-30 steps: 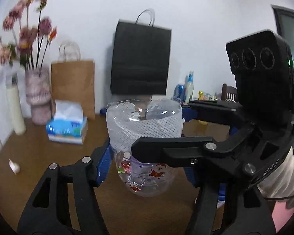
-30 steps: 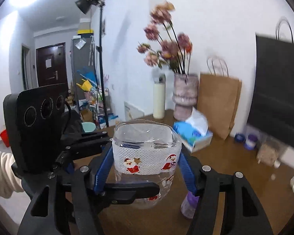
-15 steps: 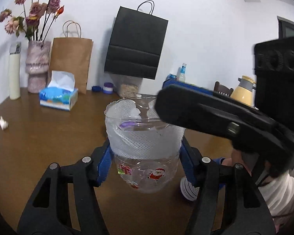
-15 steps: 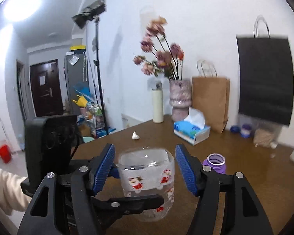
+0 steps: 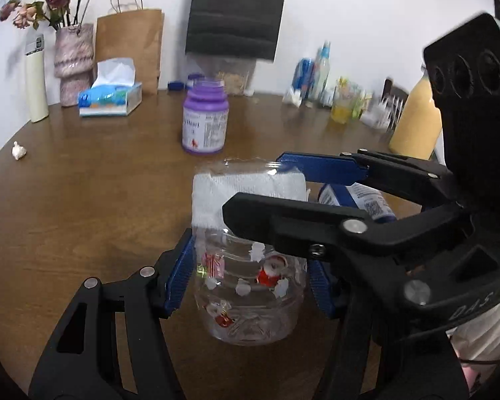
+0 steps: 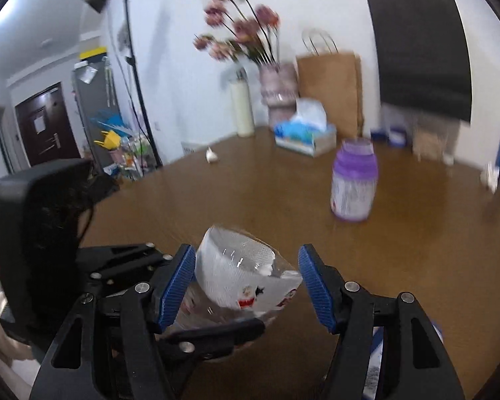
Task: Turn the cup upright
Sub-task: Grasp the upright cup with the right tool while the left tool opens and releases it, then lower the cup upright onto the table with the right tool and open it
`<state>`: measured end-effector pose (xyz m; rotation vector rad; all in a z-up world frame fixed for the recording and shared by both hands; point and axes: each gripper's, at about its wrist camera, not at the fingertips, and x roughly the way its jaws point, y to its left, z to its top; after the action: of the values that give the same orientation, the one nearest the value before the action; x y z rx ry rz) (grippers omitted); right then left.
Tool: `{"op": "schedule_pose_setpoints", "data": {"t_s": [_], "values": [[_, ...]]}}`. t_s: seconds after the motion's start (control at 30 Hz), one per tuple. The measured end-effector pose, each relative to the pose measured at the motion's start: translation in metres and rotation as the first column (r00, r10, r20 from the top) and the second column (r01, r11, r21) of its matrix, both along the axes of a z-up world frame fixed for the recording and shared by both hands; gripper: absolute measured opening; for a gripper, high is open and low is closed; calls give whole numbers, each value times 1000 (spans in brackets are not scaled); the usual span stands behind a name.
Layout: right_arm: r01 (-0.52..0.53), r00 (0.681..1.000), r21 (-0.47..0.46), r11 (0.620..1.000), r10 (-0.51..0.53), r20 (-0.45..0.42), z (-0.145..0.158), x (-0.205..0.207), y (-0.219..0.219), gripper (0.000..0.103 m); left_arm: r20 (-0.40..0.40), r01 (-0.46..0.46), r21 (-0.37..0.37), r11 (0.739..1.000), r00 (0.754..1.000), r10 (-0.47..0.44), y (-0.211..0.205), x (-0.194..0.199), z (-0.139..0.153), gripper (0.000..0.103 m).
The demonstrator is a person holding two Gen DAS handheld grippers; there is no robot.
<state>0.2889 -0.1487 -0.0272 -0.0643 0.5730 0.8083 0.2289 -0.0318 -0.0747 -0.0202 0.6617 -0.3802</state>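
A clear plastic cup [image 5: 250, 273] with Santa prints and a white mesh band near its rim stands mouth up, low over the brown table [image 5: 83, 206]. My left gripper [image 5: 250, 276] is shut on its lower body, blue pads against both sides. In the right wrist view the cup [image 6: 243, 286] sits between the pads of my right gripper [image 6: 246, 286], which stand apart from it, open. The right gripper's fingers [image 5: 316, 220] cross in front of the cup in the left wrist view.
A purple jar [image 5: 205, 123] stands behind the cup. A tissue box [image 5: 110, 100], a vase of flowers [image 5: 73, 63], a cream bottle [image 5: 36, 83] and paper bags [image 5: 130, 43] line the back. Bottles [image 5: 316, 73] and a yellow jug [image 5: 413, 123] stand at right. A bottle [image 5: 370, 200] lies behind the right gripper.
Both grippers have come down towards the table with the cup. The right gripper's pads, closed on the cup a second ago, now stand apart from it.
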Motion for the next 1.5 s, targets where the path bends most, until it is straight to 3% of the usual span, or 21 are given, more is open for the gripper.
{"op": "schedule_pose_setpoints", "data": {"t_s": [0.1, 0.23, 0.37, 0.43, 0.53, 0.6, 0.67, 0.7, 0.73, 0.8, 0.9, 0.97, 1.0, 1.03, 1.13, 1.3, 1.37, 1.4, 1.5], "values": [[3, 995, 66, 998, 4, -100, -11, 6, -10, 69, -3, -4, 38, 999, 1000, 4, -4, -5, -3, 59], [12, 996, 40, 999, -8, -94, -13, 2, -6, 69, -32, -32, 46, 998, 999, 33, 0, -5, -5, 58], [-2, 997, 96, 995, 9, -74, -6, -9, -8, 72, 75, -62, -18, 998, 995, 63, 10, -22, 7, 57], [-1, 996, 156, 988, 14, -83, 1, -13, -14, 84, 182, -91, -37, 995, 979, 96, 12, -37, 16, 57], [-16, 988, 238, 971, 51, -143, 9, -10, -17, 84, 281, -111, -32, 993, 953, 115, 11, -52, 25, 57], [-51, 975, 287, 957, 111, -195, 10, -5, -15, 84, 325, -71, -38, 997, 942, 79, 9, -59, 30, 57], [-56, 958, 347, 936, 149, -247, 7, 3, -13, 83, 349, -44, -20, 999, 936, 48, 5, -65, 33, 57], [-60, 948, 382, 922, 173, -268, 6, 7, -13, 67, 333, -41, -1, 999, 942, 39, 2, -64, 32, 60], [-63, 946, 403, 913, 183, -267, 6, 8, -13, 67, 313, -44, 14, 999, 949, 38, 2, -60, 32, 64], [-24, 977, 304, 953, 87, -195, 10, 1, -8, 66, 194, -67, 105, 992, 980, 46, -1, -46, 24, 81], [-20, 999, 90, 996, 23, -23, 13, -18, 14, 66, 85, -32, 87, 996, 996, 24, 7, -41, 14, 81], [-10, 997, -52, 999, 13, 73, 8, -29, 33, 67, 85, -22, 69, 997, 996, 16, 10, -42, 12, 76], [-16, 996, -80, 997, 23, 89, 6, -32, 38, 67, 86, -13, 63, 998, 996, 7, 11, -41, 12, 61], [-24, 994, -105, 994, 35, 107, 4, -37, 46, 68, 68, -10, 67, 998, 998, 5, 10, -38, 9, 58], [-3, 994, -117, 993, 16, 110, 2, -39, 48, 69, 64, -14, 59, 998, 998, 10, 10, -39, 6, 58], [-19, 996, -127, 992, 30, 81, -7, -46, 43, 69, 35, -1, 124, 992, 999, -3, 0, -44, -1, 59], [-20, 997, -122, 992, 28, 66, -11, -47, 40, 69, -3, 4, 161, 987, 1000, -3, -2, -39, -5, 65], [-20, 997, -115, 993, 28, 66, -12, -50, 38, 69, -35, -2, 168, 986, 999, 8, -2, -37, -9, 76], [-5, 998, -100, 995, 11, 56, -13, -53, 32, 70, -67, -18, 128, 992, 997, 27, 7, -36, -14, 79]]}}
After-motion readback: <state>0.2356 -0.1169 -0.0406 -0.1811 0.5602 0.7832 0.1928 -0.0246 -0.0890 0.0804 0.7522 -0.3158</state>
